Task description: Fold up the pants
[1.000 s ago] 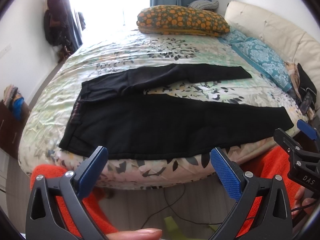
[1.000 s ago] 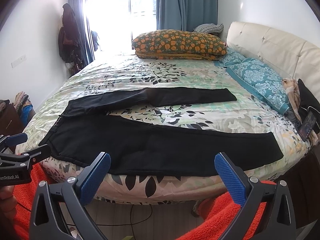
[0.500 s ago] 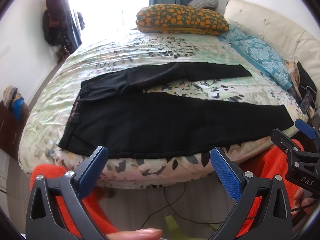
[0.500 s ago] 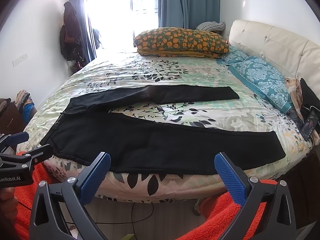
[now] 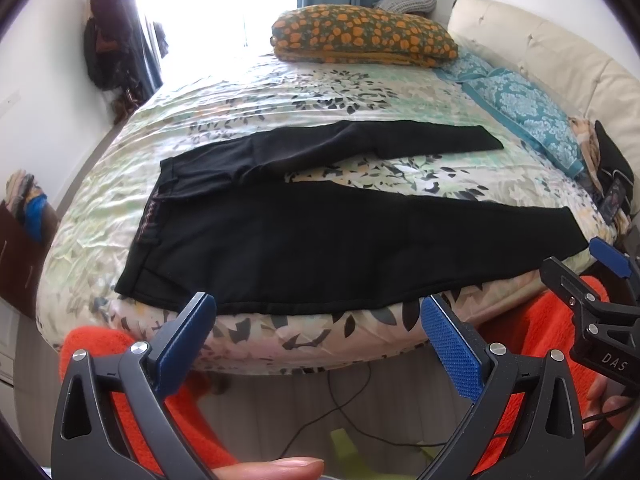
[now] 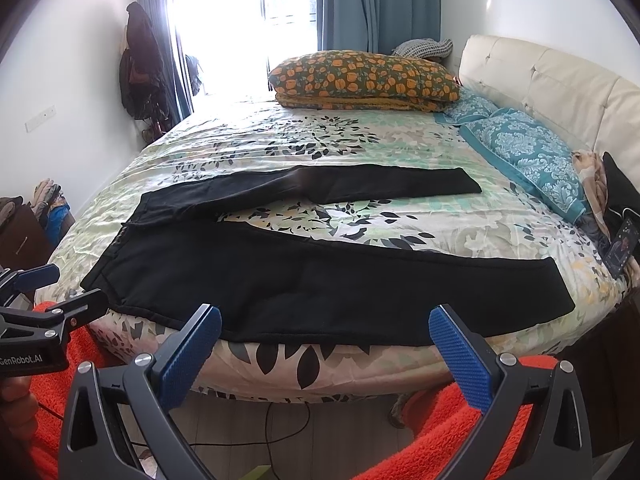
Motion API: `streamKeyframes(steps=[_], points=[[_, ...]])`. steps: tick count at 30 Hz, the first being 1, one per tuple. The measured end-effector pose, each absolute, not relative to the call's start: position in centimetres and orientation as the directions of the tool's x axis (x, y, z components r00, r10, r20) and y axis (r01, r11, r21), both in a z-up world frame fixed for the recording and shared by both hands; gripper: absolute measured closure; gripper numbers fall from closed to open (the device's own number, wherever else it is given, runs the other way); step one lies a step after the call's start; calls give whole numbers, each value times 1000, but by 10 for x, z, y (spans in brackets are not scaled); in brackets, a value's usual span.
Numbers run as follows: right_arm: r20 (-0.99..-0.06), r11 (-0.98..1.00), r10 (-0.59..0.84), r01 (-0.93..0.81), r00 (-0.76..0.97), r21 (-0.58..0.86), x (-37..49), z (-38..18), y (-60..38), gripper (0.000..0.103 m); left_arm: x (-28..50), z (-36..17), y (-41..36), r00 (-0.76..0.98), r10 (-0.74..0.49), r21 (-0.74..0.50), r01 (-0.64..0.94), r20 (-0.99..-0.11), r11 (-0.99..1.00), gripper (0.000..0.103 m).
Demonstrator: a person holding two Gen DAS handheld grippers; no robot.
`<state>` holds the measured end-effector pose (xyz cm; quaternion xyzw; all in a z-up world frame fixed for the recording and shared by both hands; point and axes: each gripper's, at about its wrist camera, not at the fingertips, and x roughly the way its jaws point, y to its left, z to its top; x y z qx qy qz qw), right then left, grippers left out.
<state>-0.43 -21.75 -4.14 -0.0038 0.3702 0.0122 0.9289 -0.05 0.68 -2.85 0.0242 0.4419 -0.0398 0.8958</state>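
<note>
Black pants lie flat on the bed, waistband at the left, the two legs spread apart toward the right; they also show in the right wrist view. The near leg runs along the bed's front edge. My left gripper is open and empty, just short of the near leg's lower edge. My right gripper is open and empty, also just in front of that edge. Each gripper shows at the side of the other's view.
The bed has a floral sheet, an orange-patterned pillow at the far side, teal pillows and a cream headboard at the right. A phone lies at the right edge. Cables cross the floor below.
Both grippers have moved slightly closer to the bed's front edge. The pants have not moved.
</note>
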Motion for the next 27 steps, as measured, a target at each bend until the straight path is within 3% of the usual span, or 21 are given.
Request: streamKeyframes(steps=[27], points=[[-701, 1000, 27, -29, 713, 9, -3, -48, -216, 0, 0, -31, 6, 599, -50, 7, 93, -799, 996, 1]])
